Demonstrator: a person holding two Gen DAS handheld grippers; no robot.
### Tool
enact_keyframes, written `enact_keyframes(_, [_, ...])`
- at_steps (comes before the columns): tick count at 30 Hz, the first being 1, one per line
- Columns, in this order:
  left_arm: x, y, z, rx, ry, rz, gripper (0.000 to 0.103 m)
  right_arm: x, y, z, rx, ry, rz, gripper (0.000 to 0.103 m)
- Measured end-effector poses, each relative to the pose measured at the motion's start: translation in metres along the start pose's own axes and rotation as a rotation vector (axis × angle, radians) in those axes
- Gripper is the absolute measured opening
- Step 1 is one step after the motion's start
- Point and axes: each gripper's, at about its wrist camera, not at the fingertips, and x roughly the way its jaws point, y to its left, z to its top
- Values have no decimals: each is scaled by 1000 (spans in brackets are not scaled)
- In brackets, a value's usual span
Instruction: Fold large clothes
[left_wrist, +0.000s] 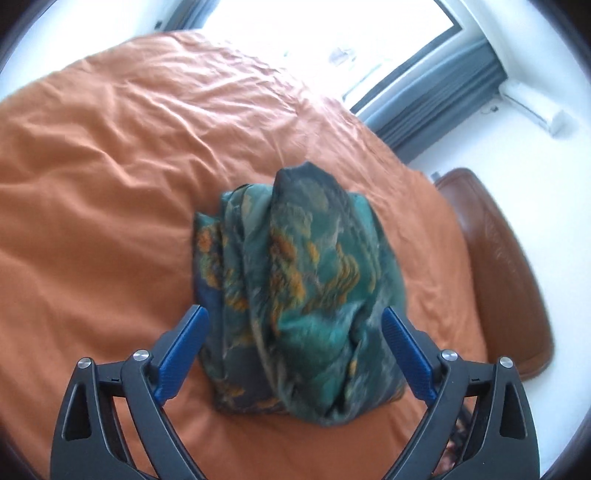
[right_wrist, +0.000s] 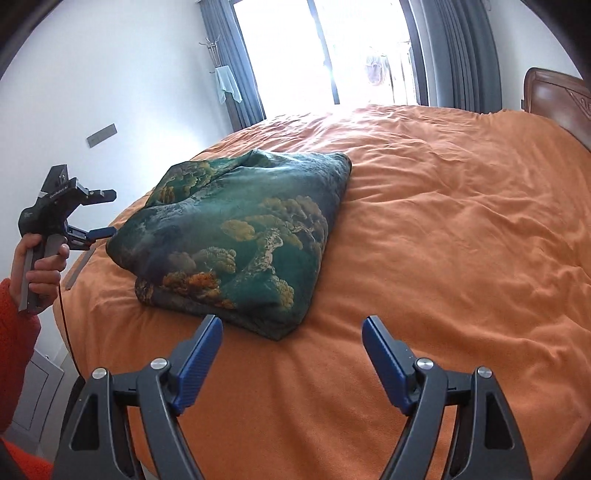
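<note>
A dark green garment (left_wrist: 295, 258) with orange and yellow print lies folded into a thick bundle on the orange bed cover (left_wrist: 110, 166). In the left wrist view my left gripper (left_wrist: 293, 310) is open wide above the bundle's near end, and its blue pads do not touch the cloth. The right wrist view shows the same garment (right_wrist: 240, 236) at centre left. My right gripper (right_wrist: 291, 319) is open just in front of the bundle's near corner, holding nothing. The left gripper (right_wrist: 109, 213) also shows there at the bundle's left edge, held by a hand (right_wrist: 37, 266) in an orange sleeve.
The orange bed cover (right_wrist: 443, 240) spreads wide to the right of the bundle. A brown wooden headboard (right_wrist: 554, 96) stands at the far right. A bright window with grey curtains (right_wrist: 458, 55) is behind the bed. The bed's edge (right_wrist: 74, 295) drops off at the left.
</note>
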Motion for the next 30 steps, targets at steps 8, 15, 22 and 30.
enact_keyframes(8, [96,35,9,-64,245,118,103,40,-13,42,92,14,109,80])
enact_keyframes(15, [107,44,-2,-45,249,113,103,137,-56,67,224,193,279,80])
enact_keyframes(22, [119,43,1,-75,255,64,87,193,-63,75,369,253,418,85])
enact_keyframes(30, [67,-63,-11,241,103,199,48,112,8,89,-55,38,202,60])
